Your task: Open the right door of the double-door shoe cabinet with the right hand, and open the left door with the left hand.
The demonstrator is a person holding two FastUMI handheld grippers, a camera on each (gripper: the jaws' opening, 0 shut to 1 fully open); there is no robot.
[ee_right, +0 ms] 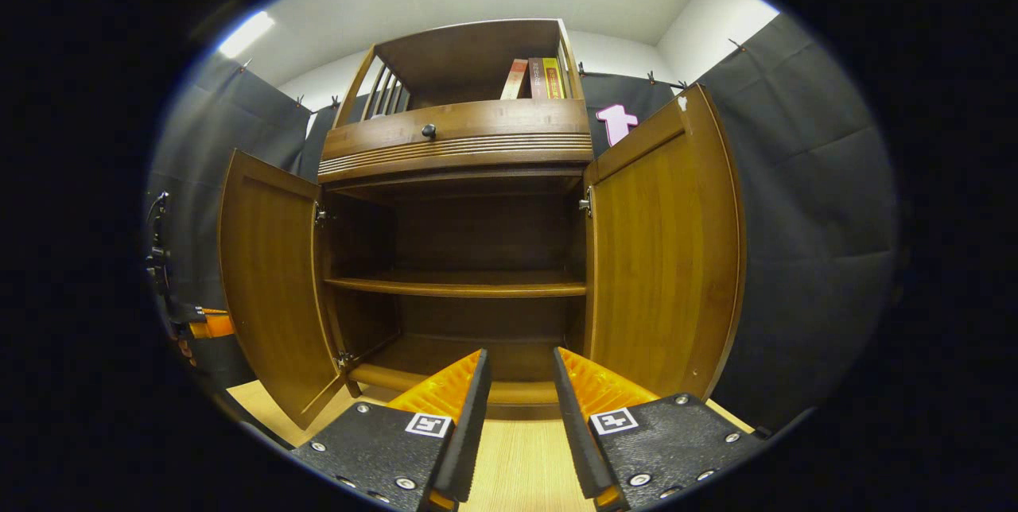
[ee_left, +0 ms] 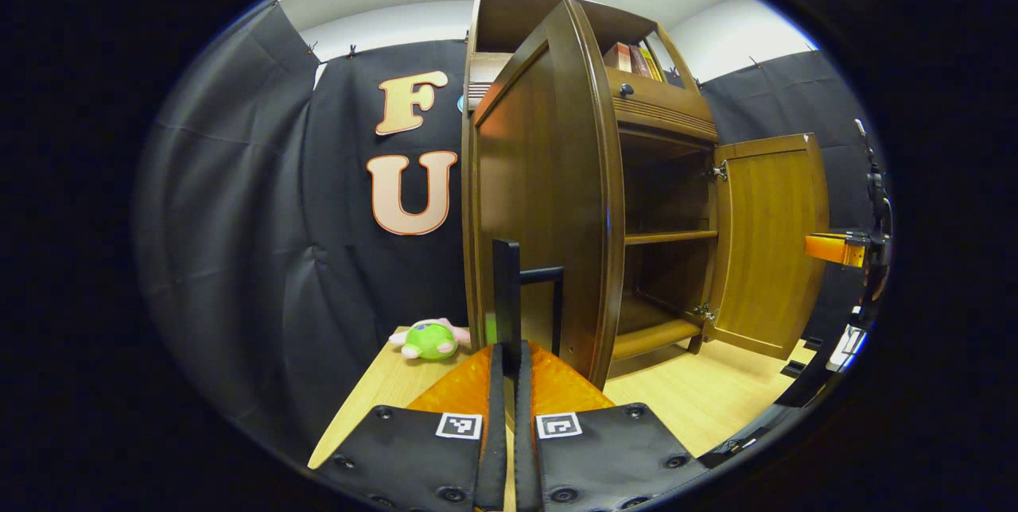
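Observation:
The brown double-door shoe cabinet stands with both doors swung wide. In the left gripper view the left door is edge-on right in front of me, and my left gripper is shut on its black bar handle. The right door hangs open farther off, with the right gripper beside its outer edge. In the right gripper view my right gripper is open and holds nothing, facing the cabinet's inside between the left door and the right door. The left gripper peeks out behind the left door.
A green plush toy lies on the light wooden surface left of the cabinet. Inside is a bare shelf. Above the doors is a drawer with a knob, and books stand on top.

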